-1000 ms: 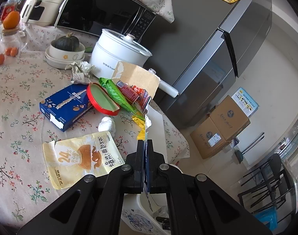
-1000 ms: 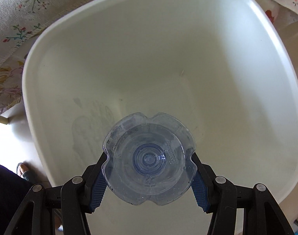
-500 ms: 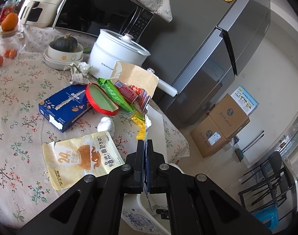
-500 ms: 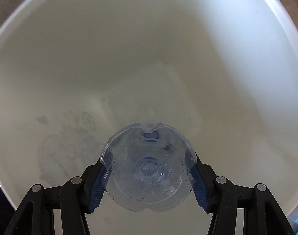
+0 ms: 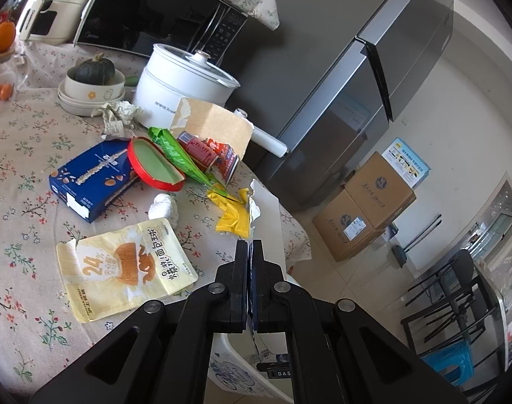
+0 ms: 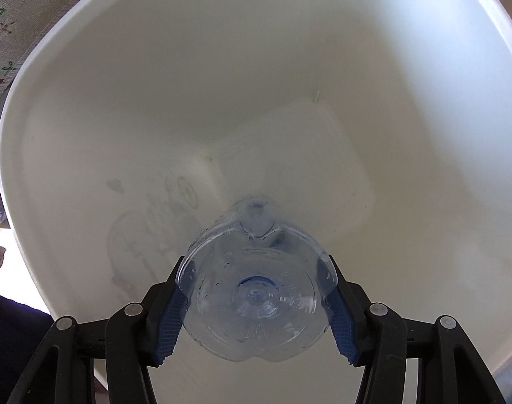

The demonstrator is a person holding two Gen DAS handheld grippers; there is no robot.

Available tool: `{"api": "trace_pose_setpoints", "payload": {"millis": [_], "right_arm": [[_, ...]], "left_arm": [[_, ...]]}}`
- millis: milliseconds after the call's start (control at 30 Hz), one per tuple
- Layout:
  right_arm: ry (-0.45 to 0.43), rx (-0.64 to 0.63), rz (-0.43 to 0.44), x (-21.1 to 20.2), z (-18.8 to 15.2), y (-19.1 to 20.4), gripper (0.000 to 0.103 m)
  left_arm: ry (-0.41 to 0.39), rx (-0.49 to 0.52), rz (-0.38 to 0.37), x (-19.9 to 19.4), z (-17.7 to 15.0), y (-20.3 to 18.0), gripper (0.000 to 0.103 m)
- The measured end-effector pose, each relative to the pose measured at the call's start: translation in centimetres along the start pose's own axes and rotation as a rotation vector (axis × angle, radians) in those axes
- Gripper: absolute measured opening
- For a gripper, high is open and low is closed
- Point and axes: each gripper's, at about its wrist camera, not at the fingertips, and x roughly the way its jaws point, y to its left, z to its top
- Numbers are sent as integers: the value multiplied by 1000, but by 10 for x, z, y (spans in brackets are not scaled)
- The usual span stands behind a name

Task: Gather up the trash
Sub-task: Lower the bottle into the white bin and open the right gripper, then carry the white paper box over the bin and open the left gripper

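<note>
Bottle [image 6: 252, 299], clear plastic, is clamped base-up in the right gripper [image 6: 254, 303] jaws, poised inside the white bin's [image 6: 222, 67] mouth for dropping; left gripper [image 5: 250, 252] jaws are pressed together, idle over the table [image 5: 20, 235] edge.

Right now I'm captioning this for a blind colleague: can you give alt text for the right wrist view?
The right hand-held gripper clamps a clear plastic bottle, seen end-on, above the mouth of a white bin. No other trash shows inside the bin, and a floral tablecloth edges the upper left.
</note>
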Motion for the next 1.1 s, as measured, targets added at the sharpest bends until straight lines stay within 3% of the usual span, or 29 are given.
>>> {"api": "trace_pose_setpoints", "payload": {"millis": [133, 233, 367, 567, 967, 1100], "right_arm": [[0, 15, -14, -7, 8, -15, 64], [2, 43, 6, -6, 8, -16, 65], [-25, 63, -66, -10, 14, -20, 65], [-256, 173, -2, -70, 30, -51, 73], [-409, 264, -23, -139, 36, -94, 73], [-430, 303, -1, -148, 40, -103, 73]], "left_arm": [[82, 33, -46, 17, -11, -13, 0], [151, 80, -19, 35, -27, -26, 0], [213, 133, 19, 52, -48, -40, 1], [194, 200, 61, 53, -54, -50, 1], [231, 211, 94, 86, -71, -58, 1], [295, 260, 141, 116, -92, -68, 10]]}}
